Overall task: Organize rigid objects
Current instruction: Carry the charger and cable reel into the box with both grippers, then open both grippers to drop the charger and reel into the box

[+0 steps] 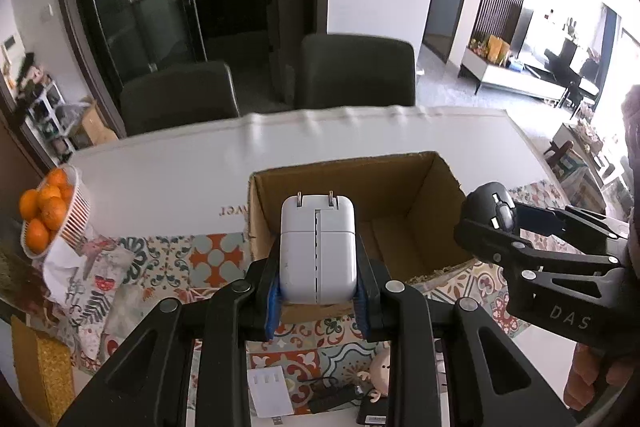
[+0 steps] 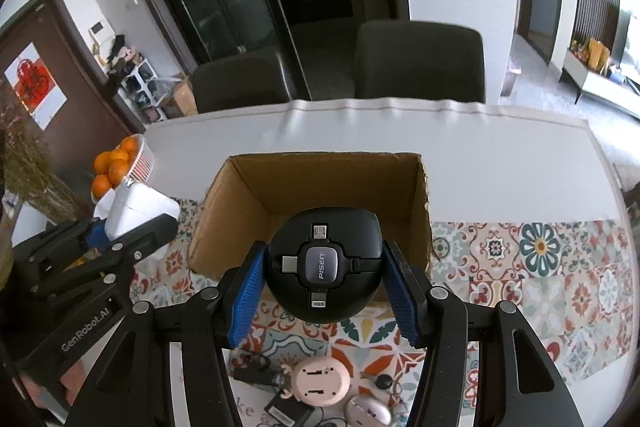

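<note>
Two claws, one charger (image 1: 318,251) each.

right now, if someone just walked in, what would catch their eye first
Most striking are the two loaded tools held over the open cardboard box: the left tool clamps a white plug-in charger, prongs up, and the right tool grips a round black adapter with several connector tips. Next, a white basket of oranges sits at the table's left edge.

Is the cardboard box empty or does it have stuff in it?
Empty, as far as shows: the open cardboard box shows only bare brown walls and floor; the held charger hides part.
</note>
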`<action>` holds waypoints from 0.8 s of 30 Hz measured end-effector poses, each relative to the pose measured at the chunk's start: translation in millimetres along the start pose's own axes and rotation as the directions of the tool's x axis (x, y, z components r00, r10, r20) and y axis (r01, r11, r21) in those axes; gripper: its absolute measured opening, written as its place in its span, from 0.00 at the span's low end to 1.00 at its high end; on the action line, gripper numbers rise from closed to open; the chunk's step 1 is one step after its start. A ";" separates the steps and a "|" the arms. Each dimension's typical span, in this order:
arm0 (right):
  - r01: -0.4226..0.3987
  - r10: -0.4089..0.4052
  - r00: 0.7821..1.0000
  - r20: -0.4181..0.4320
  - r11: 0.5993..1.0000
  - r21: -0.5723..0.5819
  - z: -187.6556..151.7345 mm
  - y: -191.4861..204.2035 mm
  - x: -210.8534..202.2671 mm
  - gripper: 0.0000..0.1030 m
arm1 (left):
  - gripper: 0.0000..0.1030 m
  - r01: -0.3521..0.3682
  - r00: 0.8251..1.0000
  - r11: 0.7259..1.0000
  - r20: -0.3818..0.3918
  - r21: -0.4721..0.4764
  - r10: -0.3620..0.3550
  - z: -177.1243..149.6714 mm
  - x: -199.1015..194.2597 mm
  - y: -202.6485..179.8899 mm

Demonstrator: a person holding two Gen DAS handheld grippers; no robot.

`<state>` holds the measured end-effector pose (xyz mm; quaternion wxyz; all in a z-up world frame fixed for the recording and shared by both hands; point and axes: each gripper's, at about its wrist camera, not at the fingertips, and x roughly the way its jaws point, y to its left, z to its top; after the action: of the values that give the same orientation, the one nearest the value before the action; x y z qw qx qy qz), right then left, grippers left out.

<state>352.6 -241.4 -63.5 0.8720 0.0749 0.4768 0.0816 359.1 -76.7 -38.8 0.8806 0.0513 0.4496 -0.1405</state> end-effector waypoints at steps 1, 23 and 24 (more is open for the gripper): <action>0.002 -0.002 1.000 -0.011 1.000 0.000 2.5 -0.6 3.3 0.55 | 0.28 0.006 1.000 1.000 -0.021 0.000 -0.006 2.8 6.3 0.7; 0.052 -0.054 0.994 -0.099 0.999 -0.016 14.9 -5.6 38.1 0.60 | 0.57 -0.074 0.992 0.996 -0.103 -0.054 0.068 6.2 40.4 15.4; 0.062 -0.063 0.994 -0.090 0.998 -0.014 15.1 -5.5 36.0 0.68 | 0.59 -0.084 0.993 0.995 -0.093 -0.055 0.079 4.9 35.8 15.7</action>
<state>384.9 -239.9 -86.1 0.8520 0.0511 0.5175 0.0603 387.5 -70.0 -65.4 0.8655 0.0500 0.4904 -0.0886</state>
